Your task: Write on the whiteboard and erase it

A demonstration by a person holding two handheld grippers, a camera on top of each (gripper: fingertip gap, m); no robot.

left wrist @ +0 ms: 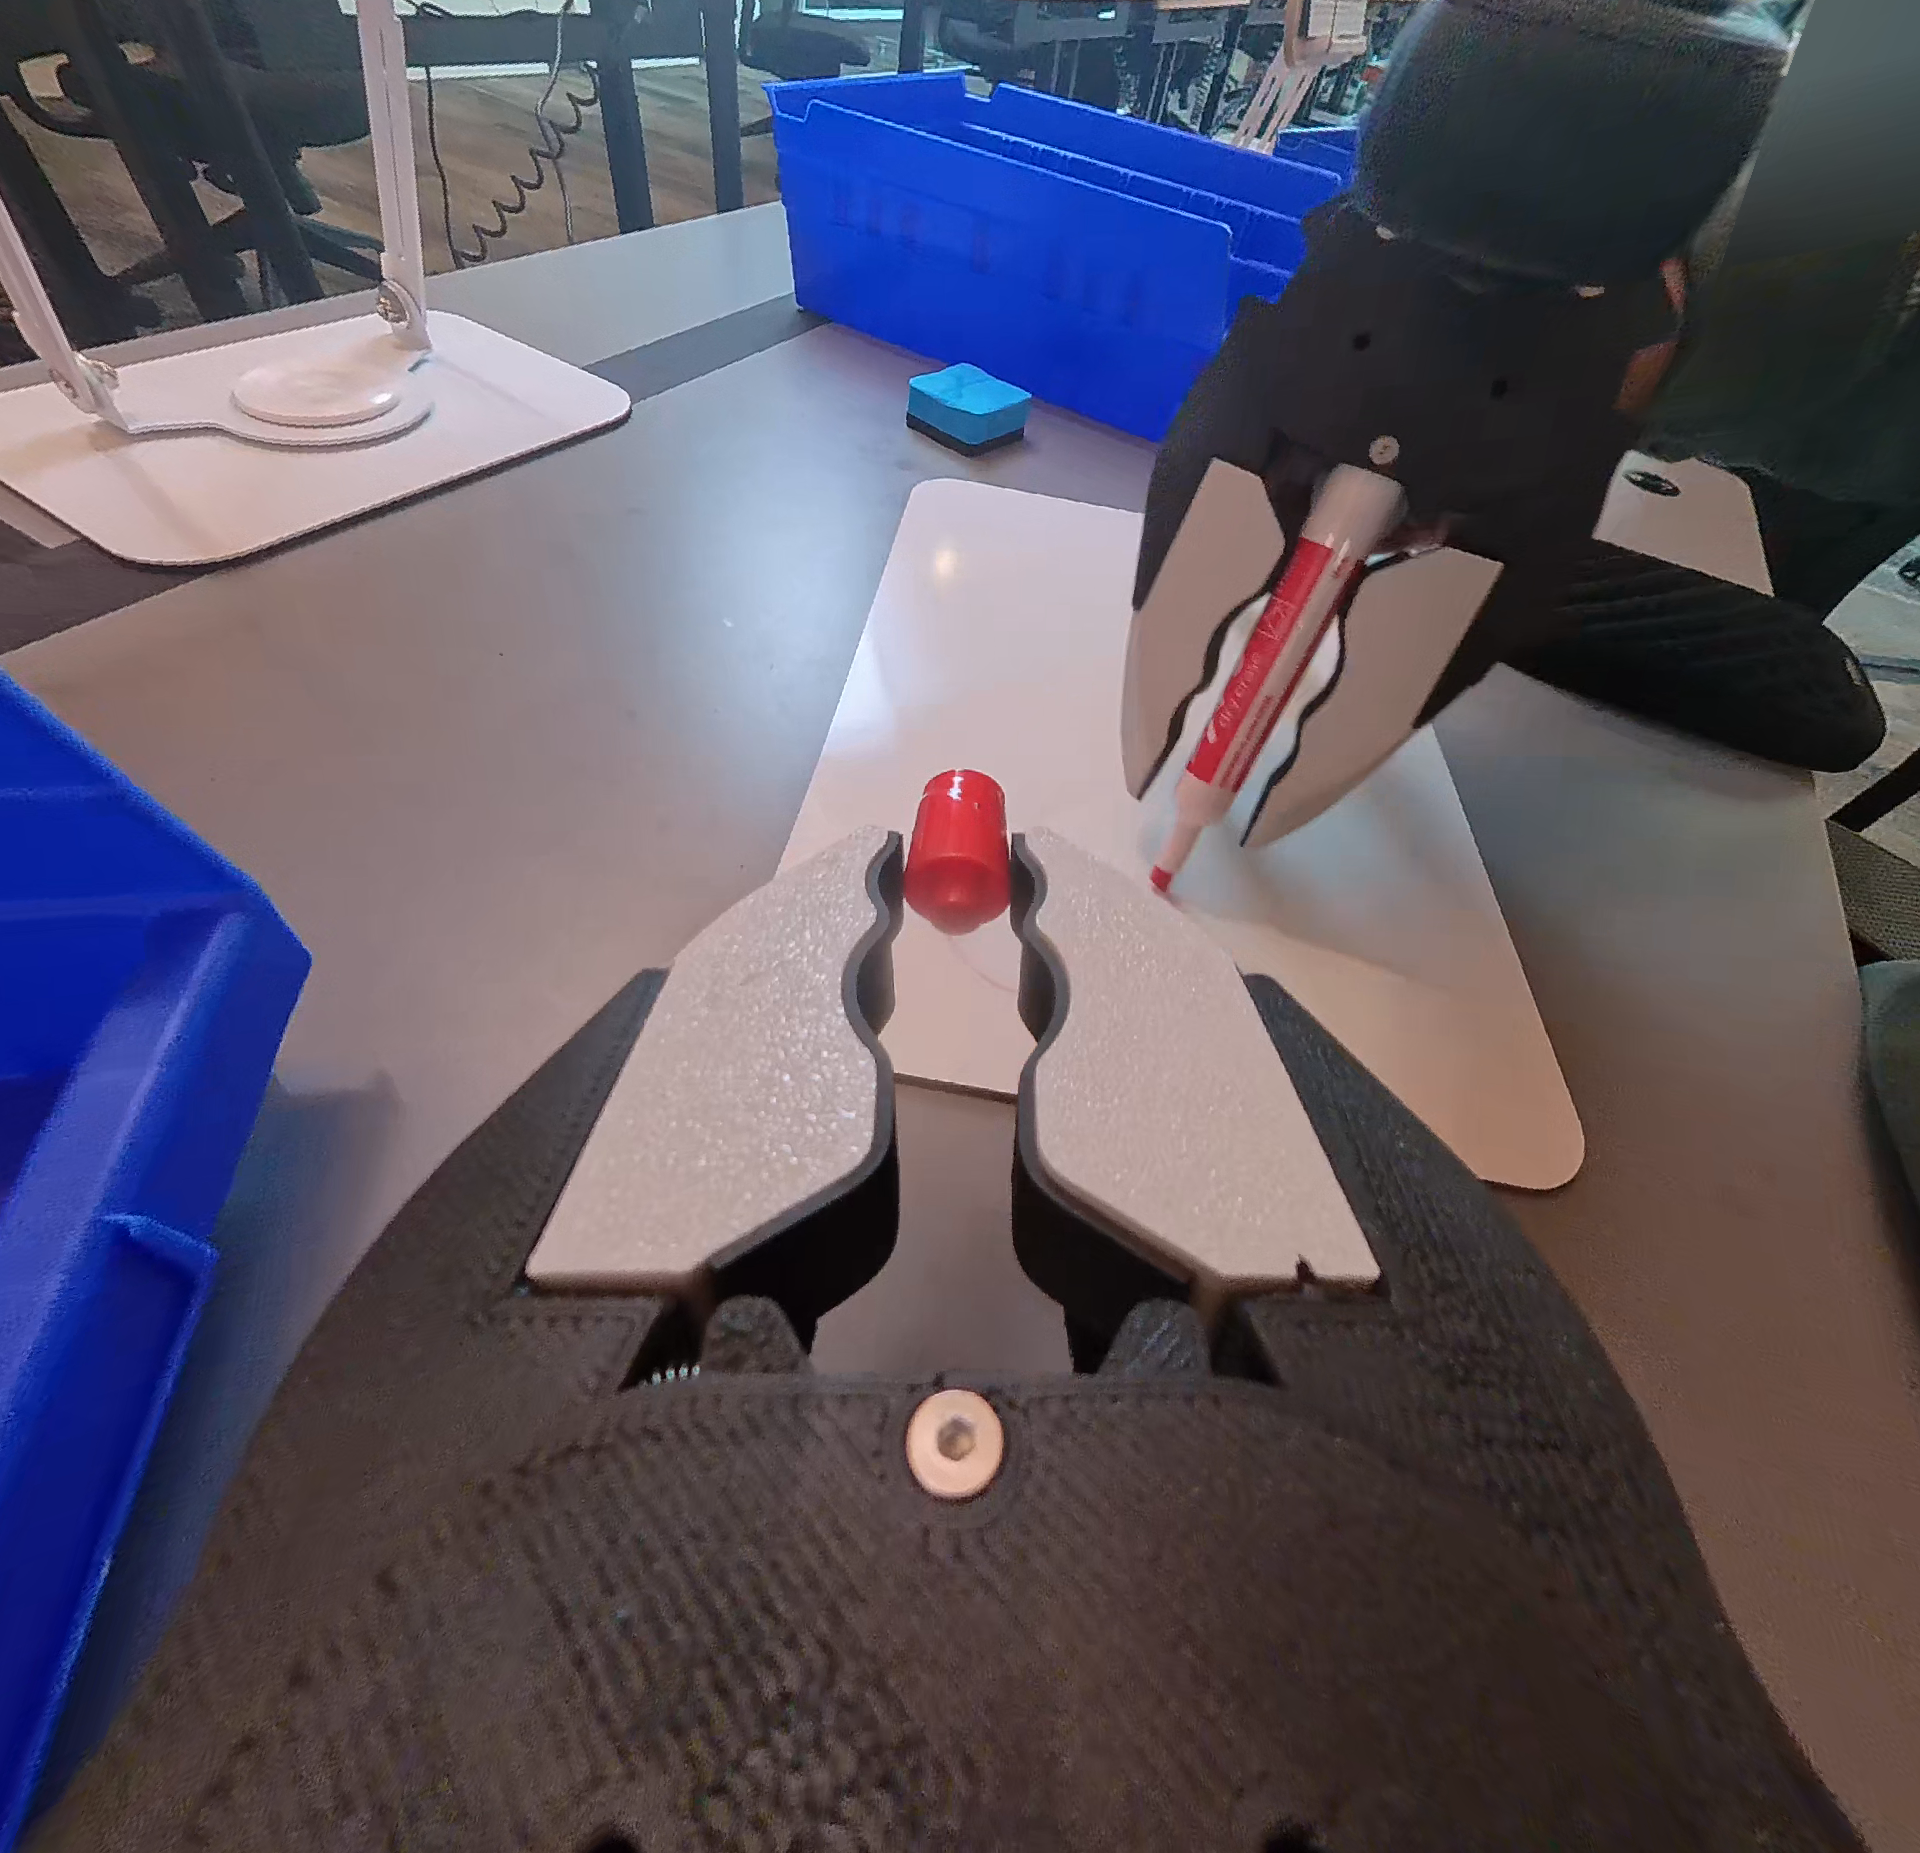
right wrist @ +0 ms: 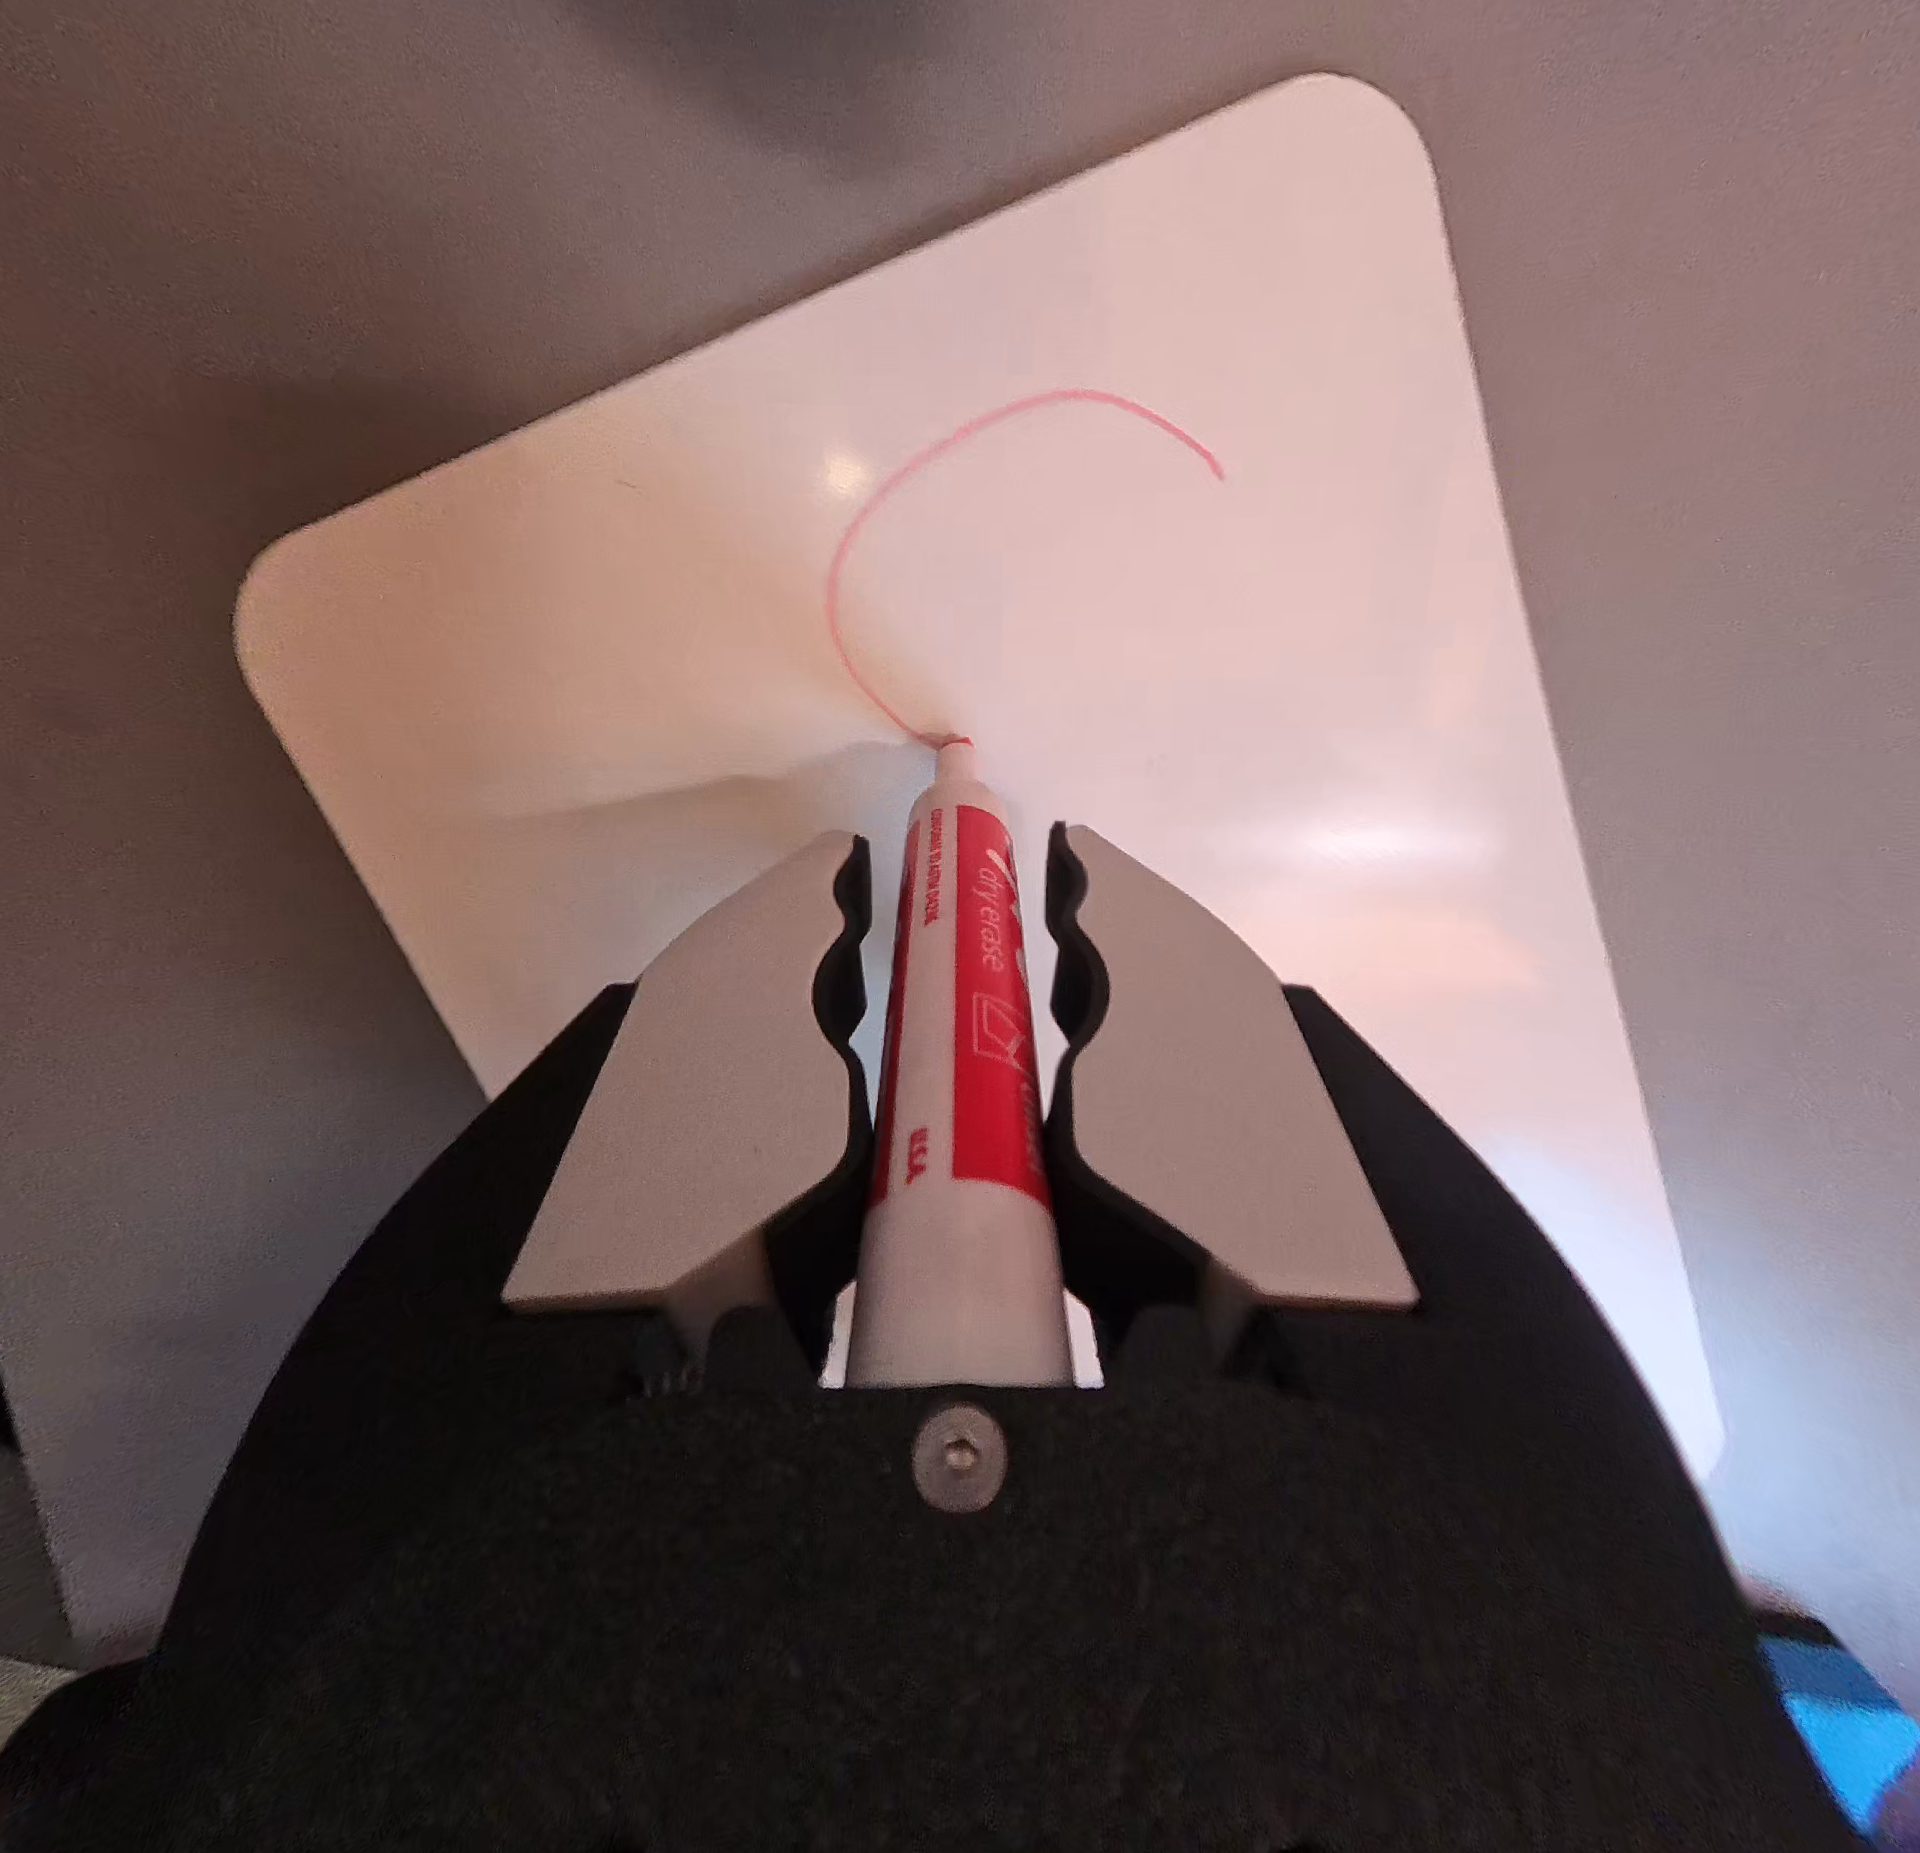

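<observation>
The right gripper [right wrist: 956, 858] pinches the light, stiff, smooth red marker [right wrist: 961, 1024] around its middle, tip on the whiteboard [right wrist: 520, 660], while the left gripper [left wrist: 954, 858] pinches its small cap [left wrist: 954, 853].

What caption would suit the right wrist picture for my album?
Right gripper presses a red marker onto the whiteboard, drawing a curved red line.

black textured grippers [left wrist: 954, 873], grey fingers [left wrist: 727, 1055], silver screw [left wrist: 954, 1442].
</observation>
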